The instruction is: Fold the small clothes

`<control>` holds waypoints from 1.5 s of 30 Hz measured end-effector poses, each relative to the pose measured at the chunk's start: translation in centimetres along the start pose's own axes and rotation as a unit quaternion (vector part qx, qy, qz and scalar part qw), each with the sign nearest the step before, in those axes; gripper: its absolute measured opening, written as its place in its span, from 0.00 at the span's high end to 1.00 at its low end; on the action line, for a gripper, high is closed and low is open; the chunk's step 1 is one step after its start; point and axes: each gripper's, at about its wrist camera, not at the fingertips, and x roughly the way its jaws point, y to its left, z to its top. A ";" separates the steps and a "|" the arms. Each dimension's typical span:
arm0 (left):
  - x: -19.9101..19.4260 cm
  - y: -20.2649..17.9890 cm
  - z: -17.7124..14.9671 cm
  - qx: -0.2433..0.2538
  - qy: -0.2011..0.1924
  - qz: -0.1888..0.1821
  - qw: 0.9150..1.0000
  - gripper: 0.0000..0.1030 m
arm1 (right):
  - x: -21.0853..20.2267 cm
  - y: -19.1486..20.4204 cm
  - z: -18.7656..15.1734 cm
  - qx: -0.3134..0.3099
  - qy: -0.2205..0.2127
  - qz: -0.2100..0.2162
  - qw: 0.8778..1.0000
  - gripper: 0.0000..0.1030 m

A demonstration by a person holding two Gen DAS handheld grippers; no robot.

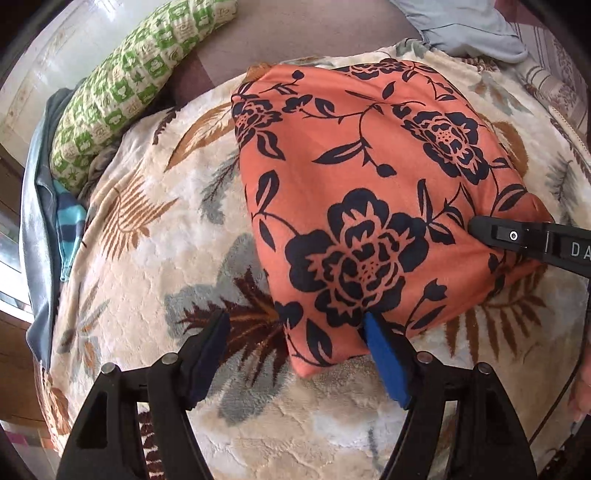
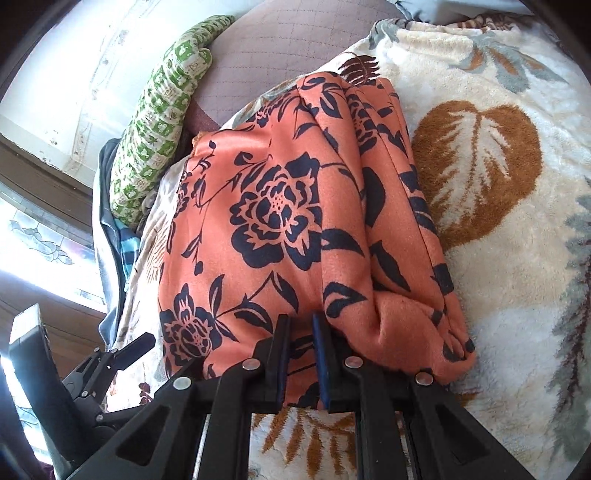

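An orange garment with dark blue flowers lies folded into a thick packet on a cream floral blanket. My left gripper is open wide at the packet's near corner. Its right pad touches the cloth edge and its left pad hangs over the blanket. My right gripper reaches in from the right onto the packet's side. In the right wrist view the garment shows stacked folds along its right side, and the right gripper is shut on a pinch of its near edge.
A green-and-cream patterned pillow lies at the far left, with a blue striped cloth and a grey-blue sheet beside it. A pale blue cloth sits beyond the blanket. A brown quilted mattress shows behind.
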 end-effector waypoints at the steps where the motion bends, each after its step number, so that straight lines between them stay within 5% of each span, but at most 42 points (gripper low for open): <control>1: -0.4 0.4 -0.1 -0.008 -0.005 -0.006 1.000 0.27 | -0.1 0.0 -0.1 0.007 -0.001 -0.002 1.000 0.84; 5: -2.6 2.5 -0.2 -0.059 -0.047 -0.031 0.997 0.27 | -1.2 1.2 0.0 0.015 -0.007 -0.028 0.999 0.84; 8: -3.8 4.2 0.8 -0.102 -0.079 -0.042 0.991 0.27 | -2.9 2.8 0.5 -0.008 -0.052 -0.023 0.998 0.84; 15: -1.8 4.0 3.0 -0.112 -0.079 -0.044 0.990 0.27 | -4.0 4.8 4.2 -0.040 -0.116 -0.003 0.992 0.84; 21: 1.8 0.8 3.4 -0.075 -0.059 -0.024 0.995 0.24 | 2.4 2.1 6.7 -0.002 -0.012 -0.039 0.999 0.83; 25: 1.9 0.0 4.1 -0.038 -0.052 0.003 0.998 0.19 | 2.1 1.4 7.1 0.036 -0.002 -0.020 0.999 0.84; 36: -1.9 5.5 3.7 -0.148 -0.125 -0.019 0.981 0.19 | -3.6 1.5 5.5 0.014 -0.037 0.014 0.999 0.84; 41: 2.1 4.1 4.5 -0.127 -0.049 -0.055 0.989 0.19 | -2.2 0.9 4.4 0.003 0.009 -0.018 1.000 0.84; 45: 2.8 3.7 4.0 -0.143 -0.061 -0.058 0.986 0.17 | -0.7 0.5 4.3 0.009 0.038 -0.018 0.999 0.84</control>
